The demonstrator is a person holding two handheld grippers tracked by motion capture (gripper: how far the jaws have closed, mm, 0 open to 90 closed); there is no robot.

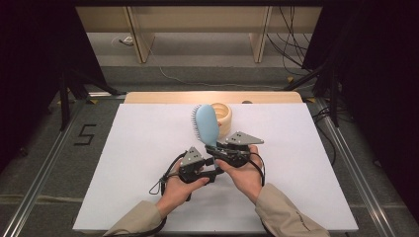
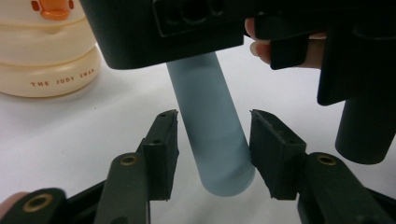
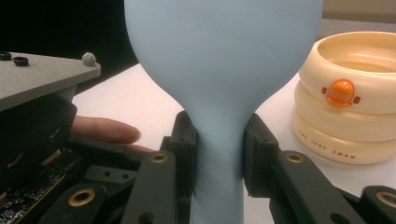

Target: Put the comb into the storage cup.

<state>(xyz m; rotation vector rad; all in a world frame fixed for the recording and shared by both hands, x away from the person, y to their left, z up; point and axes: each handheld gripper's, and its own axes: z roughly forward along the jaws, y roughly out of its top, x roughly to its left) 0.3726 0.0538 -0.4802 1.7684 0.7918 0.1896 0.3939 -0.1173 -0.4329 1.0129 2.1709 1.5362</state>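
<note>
1. The blue hairbrush (image 1: 206, 125) stands tilted just in front of the cream ring-shaped container (image 1: 223, 117); the right gripper (image 3: 218, 154) pinches its neck.
2. The left gripper (image 2: 214, 154) has its jaws spread around the handle end, one pad just touching it and a gap at the other.
3. Centre the handle, then close squarely.
4. Keep the brush off the container; release the right gripper only once the left is firm.

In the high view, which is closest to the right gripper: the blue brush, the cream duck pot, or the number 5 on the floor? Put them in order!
From the right gripper:
1. Blue brush, its handle clamped right between the fingers.
2. Cream duck pot, just behind the brush, toward the table's far edge.
3. Number 5, far off to the left, on the floor beside the table.
</note>
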